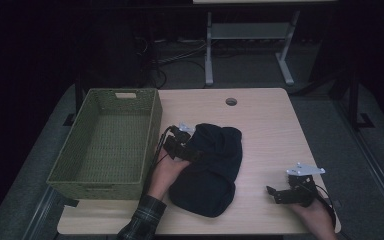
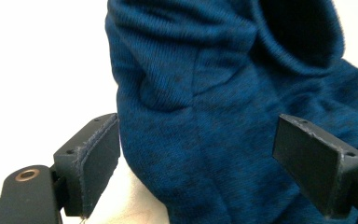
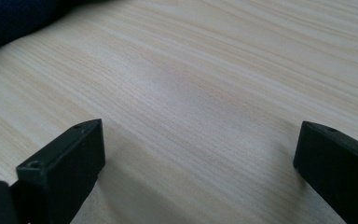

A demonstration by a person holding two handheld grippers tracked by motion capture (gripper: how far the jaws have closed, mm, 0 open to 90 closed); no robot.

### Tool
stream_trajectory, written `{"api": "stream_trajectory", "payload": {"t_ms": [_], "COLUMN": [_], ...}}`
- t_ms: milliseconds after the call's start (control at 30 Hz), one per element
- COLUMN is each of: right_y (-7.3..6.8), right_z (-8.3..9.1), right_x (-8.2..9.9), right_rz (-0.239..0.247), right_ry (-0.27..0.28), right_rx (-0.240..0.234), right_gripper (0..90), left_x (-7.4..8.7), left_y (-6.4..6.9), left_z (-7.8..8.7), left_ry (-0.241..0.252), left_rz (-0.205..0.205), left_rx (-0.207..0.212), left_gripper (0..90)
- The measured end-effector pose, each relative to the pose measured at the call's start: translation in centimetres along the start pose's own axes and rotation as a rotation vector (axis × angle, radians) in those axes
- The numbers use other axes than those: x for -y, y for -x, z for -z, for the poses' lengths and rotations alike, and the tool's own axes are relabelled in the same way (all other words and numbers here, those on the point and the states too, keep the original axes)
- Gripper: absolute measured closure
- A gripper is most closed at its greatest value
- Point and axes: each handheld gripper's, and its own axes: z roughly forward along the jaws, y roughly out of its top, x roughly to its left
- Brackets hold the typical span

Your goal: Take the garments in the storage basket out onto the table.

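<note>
The left tool is seen with its jaws spread wide, a fold of the dark blue garment lying between them but not pressed by either pad; nothing is gripped. In the high view this left tool is placed at the garment's left edge, close to the wall of the green woven basket. The right tool is likewise held open, with only bare wood of the surface between its jaws, and it is kept well apart from the garment, near the front right corner.

The garment is bunched in the middle of the surface, and the basket appears to hold nothing, though its dim interior leaves that slightly uncertain. Judged from this, the cloth has been gathered but not yet moved; a fresh grip and a transfer to the basket would seem to remain.

Open room is offered to the right and behind the garment. The basket rim stands just beside the left tool, and the front edge of the surface lies close to both hands.
</note>
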Motion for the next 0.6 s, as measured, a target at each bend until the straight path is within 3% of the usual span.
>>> {"api": "stream_trajectory", "payload": {"t_ms": [67, 200, 333, 367, 400, 533, 567, 600], "right_y": [0.0, 0.0, 0.0, 0.1, 0.1, 0.1, 0.0, -0.2], "right_z": [0.0, 0.0, 0.0, 0.0, 0.3, 1.0, 1.2, 1.4], "right_x": [0.0, 0.0, 0.0, -0.1, -0.3, -1.4, -1.6, -1.9], "right_rz": [-0.001, -0.001, 0.004, 0.005, 0.011, 0.004, 0.001, -0.005], "right_ry": [0.0, 0.0, 0.001, -0.001, -0.006, 0.009, 0.024, 0.037], "right_rx": [0.0, 0.0, -0.001, -0.001, -0.007, -0.02, -0.038, -0.053], "right_gripper": [1.5, 1.6, 1.9, 6.5, 17.7, 25.7, 29.4, 39.1], "left_x": [-0.1, 0.1, 0.4, 0.5, 0.6, 0.8, 0.7, 0.7], "left_y": [0.2, 0.7, 1.0, 1.1, 1.2, 1.1, 1.2, 1.3], "left_z": [0.4, 0.5, 0.3, 0.3, 0.3, 0.5, 0.5, 0.6], "left_ry": [0.007, -0.01, -0.033, -0.033, -0.03, -0.021, -0.018, -0.014], "left_rz": [-0.015, -0.064, -0.08, -0.084, -0.086, -0.089, -0.108, -0.114], "left_rx": [0.013, 0.071, 0.103, 0.115, 0.123, 0.163, 0.158, 0.158], "left_gripper": [20.3, 48.8, 62.6, 66.6, 70.7, 84.6, 88.2, 89.6]}}
